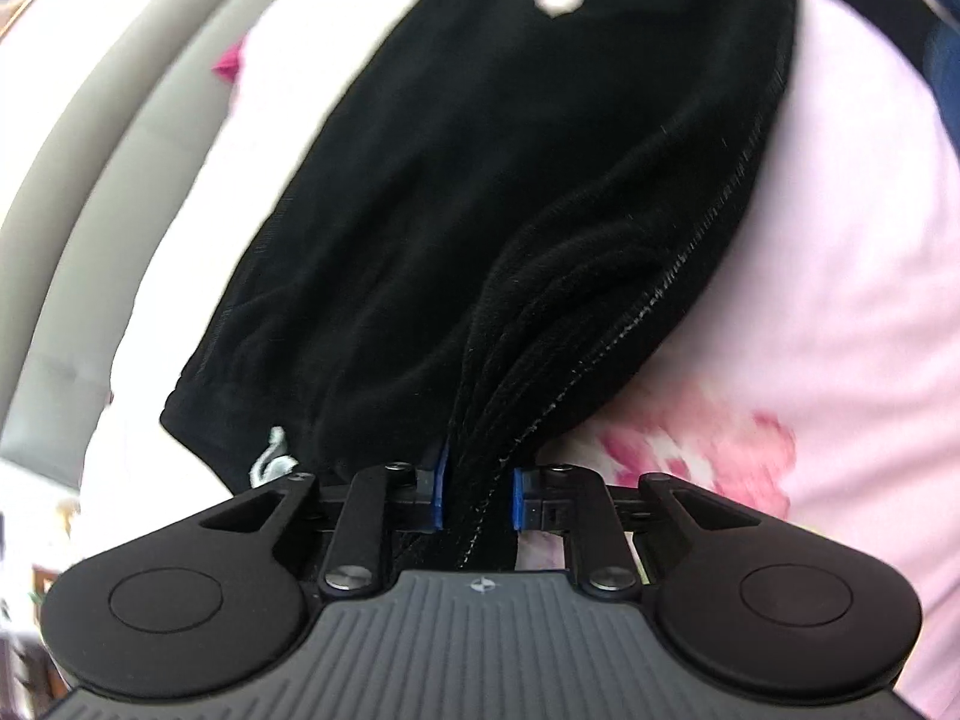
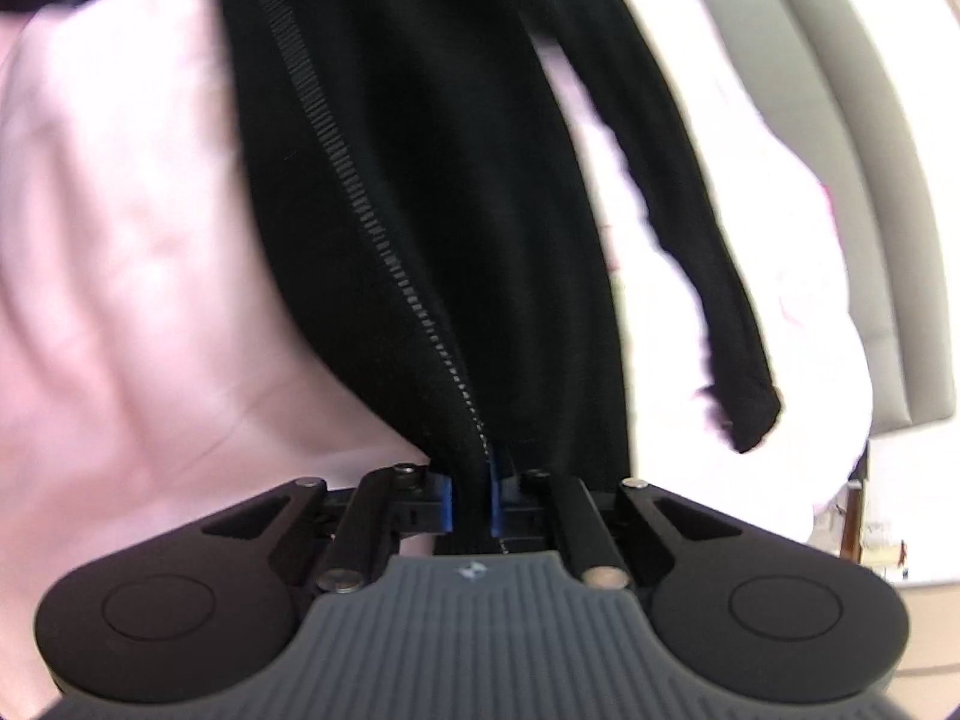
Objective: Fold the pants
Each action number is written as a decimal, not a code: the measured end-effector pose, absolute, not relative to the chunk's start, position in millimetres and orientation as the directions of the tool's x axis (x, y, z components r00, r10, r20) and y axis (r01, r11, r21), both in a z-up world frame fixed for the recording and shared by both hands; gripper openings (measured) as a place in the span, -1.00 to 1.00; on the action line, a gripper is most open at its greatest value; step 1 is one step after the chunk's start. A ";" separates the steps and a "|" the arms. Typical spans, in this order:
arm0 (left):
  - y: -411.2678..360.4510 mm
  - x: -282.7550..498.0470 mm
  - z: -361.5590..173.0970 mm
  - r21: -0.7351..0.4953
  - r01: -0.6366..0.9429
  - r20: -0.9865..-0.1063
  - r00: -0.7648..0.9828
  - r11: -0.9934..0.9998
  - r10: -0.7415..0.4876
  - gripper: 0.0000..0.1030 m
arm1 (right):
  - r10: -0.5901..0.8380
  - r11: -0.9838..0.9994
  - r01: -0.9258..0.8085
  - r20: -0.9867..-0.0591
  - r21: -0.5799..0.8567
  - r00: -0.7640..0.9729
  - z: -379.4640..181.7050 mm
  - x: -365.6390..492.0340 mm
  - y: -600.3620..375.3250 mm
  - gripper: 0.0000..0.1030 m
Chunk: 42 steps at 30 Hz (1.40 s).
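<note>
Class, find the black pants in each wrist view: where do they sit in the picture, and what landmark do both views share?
Left wrist: the black pants fill the centre, bunched between the left gripper pads.
Right wrist: the pants hang centre, pinched in the right gripper.
Shared landmark: the pink bedding beneath.

One black pants; one pink bedsheet; two tools: left, right.

Both wrist views look steeply down, close over black pants on pink bedding.
</note>
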<state>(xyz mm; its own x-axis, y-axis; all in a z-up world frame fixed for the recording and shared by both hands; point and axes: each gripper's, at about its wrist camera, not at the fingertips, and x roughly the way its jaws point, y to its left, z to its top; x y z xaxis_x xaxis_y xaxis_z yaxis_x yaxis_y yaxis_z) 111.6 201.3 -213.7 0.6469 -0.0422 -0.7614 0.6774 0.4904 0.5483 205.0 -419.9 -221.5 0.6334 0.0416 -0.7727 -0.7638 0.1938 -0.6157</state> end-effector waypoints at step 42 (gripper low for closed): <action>295.9 474.7 -177.6 0.193 0.213 -0.879 0.471 0.958 0.072 0.67 | -0.152 0.309 -0.652 -0.712 -0.693 0.685 -189.3 560.9 -328.0 -0.21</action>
<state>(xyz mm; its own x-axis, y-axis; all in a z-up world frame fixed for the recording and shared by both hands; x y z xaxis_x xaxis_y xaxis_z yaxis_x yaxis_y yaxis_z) 474.7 295.9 -177.6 0.4713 0.0724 -0.8790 0.2130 0.9578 0.1930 560.9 -328.0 -189.3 0.6850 -0.1521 -0.7125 -0.6519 0.3087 -0.6926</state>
